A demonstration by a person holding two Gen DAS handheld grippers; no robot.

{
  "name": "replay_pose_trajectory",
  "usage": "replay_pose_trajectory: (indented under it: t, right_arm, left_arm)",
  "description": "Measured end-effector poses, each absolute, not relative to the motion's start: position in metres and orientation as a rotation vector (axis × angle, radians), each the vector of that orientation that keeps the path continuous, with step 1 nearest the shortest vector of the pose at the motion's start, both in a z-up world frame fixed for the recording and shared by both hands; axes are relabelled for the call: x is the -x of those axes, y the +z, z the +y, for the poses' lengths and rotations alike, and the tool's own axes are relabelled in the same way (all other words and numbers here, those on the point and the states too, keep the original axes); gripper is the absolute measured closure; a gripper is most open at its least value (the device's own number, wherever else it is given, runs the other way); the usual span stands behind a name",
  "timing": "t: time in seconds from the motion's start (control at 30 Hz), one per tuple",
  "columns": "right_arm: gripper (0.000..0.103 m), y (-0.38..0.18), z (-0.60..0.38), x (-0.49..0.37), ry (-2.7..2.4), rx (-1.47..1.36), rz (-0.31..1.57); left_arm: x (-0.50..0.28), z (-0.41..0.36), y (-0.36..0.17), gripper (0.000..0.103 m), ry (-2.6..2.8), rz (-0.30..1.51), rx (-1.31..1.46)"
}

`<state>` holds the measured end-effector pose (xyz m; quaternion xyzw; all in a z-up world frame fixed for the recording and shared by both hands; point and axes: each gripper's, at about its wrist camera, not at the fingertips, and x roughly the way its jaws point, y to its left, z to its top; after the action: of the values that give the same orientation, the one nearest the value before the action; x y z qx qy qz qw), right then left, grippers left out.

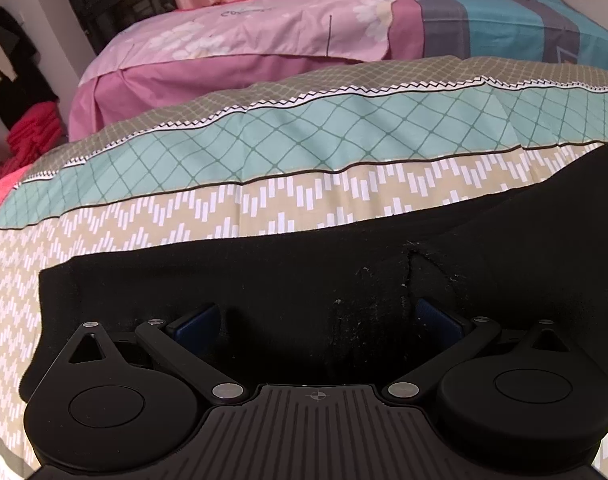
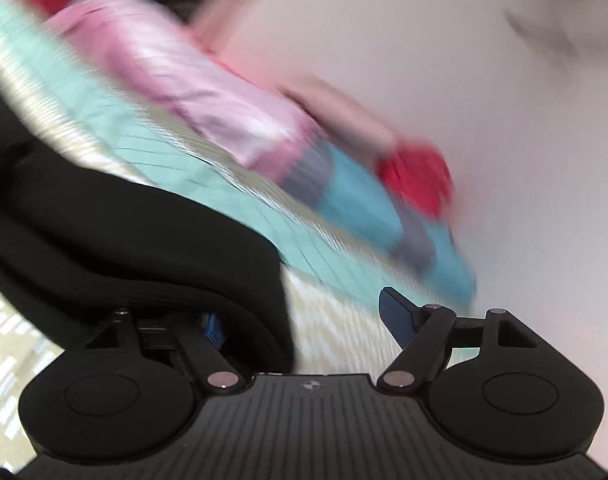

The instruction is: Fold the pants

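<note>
Black pants spread flat on a bed, over a patterned bedspread of beige, teal and grey bands. Long axis running side to side across the left wrist view, one squared end toward the left, the rest trailing off right and thickening there. Lint specks and a small crease near the middle.

Left gripper directly over the near edge of the cloth, fingers spread wide, blue pads resting against or just above the fabric; contact hard to judge, nothing pinched between them.

Right gripper at the other end, view heavily blurred. A rounded fold of the pants draped over its left finger, the right finger standing clear over bare bedspread; spread wide, no grip closed.

Likely next need: both sets of fingers closing on the near edge, then carrying it across the short axis. Pink pillow beyond, red clothing at the left.
</note>
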<state>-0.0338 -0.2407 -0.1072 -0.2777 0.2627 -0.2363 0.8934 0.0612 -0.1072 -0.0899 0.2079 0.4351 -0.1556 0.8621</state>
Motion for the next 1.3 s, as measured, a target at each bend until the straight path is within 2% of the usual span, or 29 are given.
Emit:
replay_pose_trajectory:
  t: [0.1, 0.2, 0.23, 0.33, 0.53, 0.63, 0.67, 0.73, 0.83, 0.9, 0.93, 1.0, 1.1, 1.2, 1.3]
  right_arm:
    - [0.025, -0.108, -0.255, 0.023, -0.456, 0.616, 0.544]
    - [0.017, -0.092, -0.312, 0.021, -0.559, 0.354, 0.593]
    - [0.018, -0.091, -0.313, 0.022, -0.554, 0.322, 0.607]
    - [0.028, -0.105, -0.285, 0.026, -0.487, 0.531, 0.643]
    - [0.024, -0.082, -0.266, 0.077, -0.298, 0.503, 0.667]
    - [0.025, -0.057, -0.260, 0.094, -0.179, 0.378, 0.635]
    - [0.027, -0.047, -0.260, 0.091, -0.163, 0.321, 0.622]
    - [0.048, -0.031, -0.256, 0.078, -0.145, 0.229, 0.587]
    - [0.049, -0.025, -0.247, 0.049, -0.156, 0.144, 0.553]
    - [0.048, -0.038, -0.238, 0.023, -0.142, 0.135, 0.597]
    - [0.043, -0.051, -0.231, 0.011, -0.130, 0.153, 0.655]
    - [0.044, -0.083, -0.212, -0.011, -0.107, 0.303, 0.832]
    - [0.042, -0.066, -0.179, -0.005, -0.177, 0.465, 0.702]
    - [0.018, -0.037, -0.143, -0.008, -0.035, 0.423, 0.591]
    - [0.018, -0.032, -0.080, -0.029, 0.176, 0.410, 0.582]
  left_arm:
    - [-0.062, -0.107, -0.090, 0.000, -0.333, 0.916, -0.440]
    - [-0.063, -0.107, -0.090, 0.000, -0.347, 0.925, -0.426]
    - [-0.063, -0.107, -0.090, 0.000, -0.344, 0.925, -0.427]
    - [-0.063, -0.107, -0.091, 0.000, -0.342, 0.924, -0.432]
    - [-0.071, -0.104, -0.088, 0.000, -0.362, 0.969, -0.407]
    - [-0.079, -0.084, -0.074, 0.000, -0.461, 1.029, -0.229]
    - [-0.080, -0.075, -0.067, 0.000, -0.494, 1.029, -0.164]
    - [-0.079, -0.058, -0.052, 0.000, -0.515, 0.994, -0.087]
    - [-0.075, -0.031, -0.032, 0.000, -0.498, 0.943, -0.017]
    - [-0.073, -0.011, -0.026, 0.000, -0.439, 0.923, -0.008]
    - [-0.072, 0.002, -0.025, 0.000, -0.408, 0.922, -0.005]
    - [-0.070, 0.028, -0.026, 0.000, -0.340, 0.930, -0.009]
    - [-0.063, 0.078, -0.028, 0.000, -0.202, 0.923, -0.026]
    - [-0.055, 0.131, -0.032, 0.000, -0.009, 0.927, 0.014]
    - [-0.045, 0.179, -0.034, 0.000, 0.171, 0.936, 0.090]
